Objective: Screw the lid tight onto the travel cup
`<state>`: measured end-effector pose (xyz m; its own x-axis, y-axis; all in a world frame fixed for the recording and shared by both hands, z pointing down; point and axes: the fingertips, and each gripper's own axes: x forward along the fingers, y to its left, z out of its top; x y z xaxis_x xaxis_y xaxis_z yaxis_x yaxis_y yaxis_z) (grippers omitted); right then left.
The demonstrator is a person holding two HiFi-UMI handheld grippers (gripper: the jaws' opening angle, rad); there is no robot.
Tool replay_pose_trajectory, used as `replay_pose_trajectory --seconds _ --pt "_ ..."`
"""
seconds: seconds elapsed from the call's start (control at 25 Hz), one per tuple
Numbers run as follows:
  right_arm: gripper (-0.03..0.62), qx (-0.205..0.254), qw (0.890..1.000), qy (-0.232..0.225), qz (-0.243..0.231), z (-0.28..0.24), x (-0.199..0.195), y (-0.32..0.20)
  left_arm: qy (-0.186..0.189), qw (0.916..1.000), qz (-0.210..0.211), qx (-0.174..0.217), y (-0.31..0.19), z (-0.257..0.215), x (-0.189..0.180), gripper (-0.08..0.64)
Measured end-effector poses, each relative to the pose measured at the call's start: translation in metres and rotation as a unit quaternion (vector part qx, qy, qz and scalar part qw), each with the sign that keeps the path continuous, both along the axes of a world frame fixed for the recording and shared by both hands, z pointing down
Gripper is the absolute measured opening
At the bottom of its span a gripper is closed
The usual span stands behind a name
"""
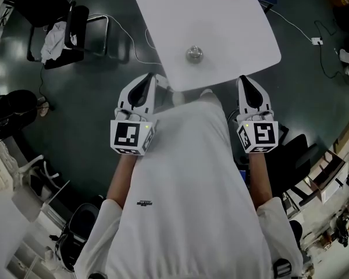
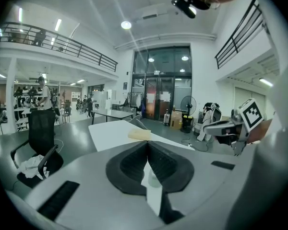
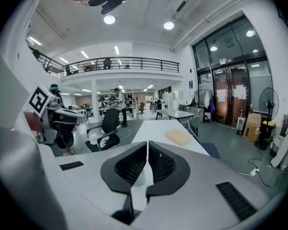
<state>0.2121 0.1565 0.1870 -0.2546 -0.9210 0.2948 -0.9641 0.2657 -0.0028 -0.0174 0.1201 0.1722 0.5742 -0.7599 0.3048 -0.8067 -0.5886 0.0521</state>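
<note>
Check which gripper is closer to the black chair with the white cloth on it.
Left. The left gripper is at the corner of the table that faces the black chair; the right gripper is beyond the person's torso, at the table's opposite side.

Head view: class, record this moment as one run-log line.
left gripper: shut, empty | right gripper: shut, empty | travel cup: standing on table, touched by neither gripper

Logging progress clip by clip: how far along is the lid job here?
Done: cannot tell; the travel cup stands on the white table, its top too small to read. In hand: nothing; left tool and right tool are shut and empty, apart from the cup. Remaining: reaching the cup, maybe tightening.
</note>
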Motion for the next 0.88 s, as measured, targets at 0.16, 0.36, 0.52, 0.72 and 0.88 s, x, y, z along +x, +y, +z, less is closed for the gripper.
replay_pose_trajectory --seconds 0.16,0.36,0.52,0.72,0.88 --pt "0.008 -0.004 1.000 0.004 -0.010 0.001 -0.006 0.002 0.001 1.0000 0.001 -0.001 0.003 -0.001 0.003 0.003" --pt "0.008 -0.008 1.000 0.007 -0.015 0.001 -0.009 0.004 0.005 1.0000 0.003 -0.002 0.003 -0.003 0.007 0.003" --pt "0.008 -0.016 1.000 0.011 -0.019 0.003 -0.008 0.006 0.007 0.9999 0.012 -0.003 0.003 -0.005 0.012 0.003" --pt "0.008 -0.027 0.999 0.004 -0.020 0.011 -0.009 0.009 -0.001 0.9998 0.021 0.001 0.002 -0.006 0.011 0.003" --pt "0.008 -0.002 1.000 0.000 -0.020 0.004 -0.001 -0.001 0.009 0.9997 0.019 0.012 -0.012 -0.008 0.018 0.003"
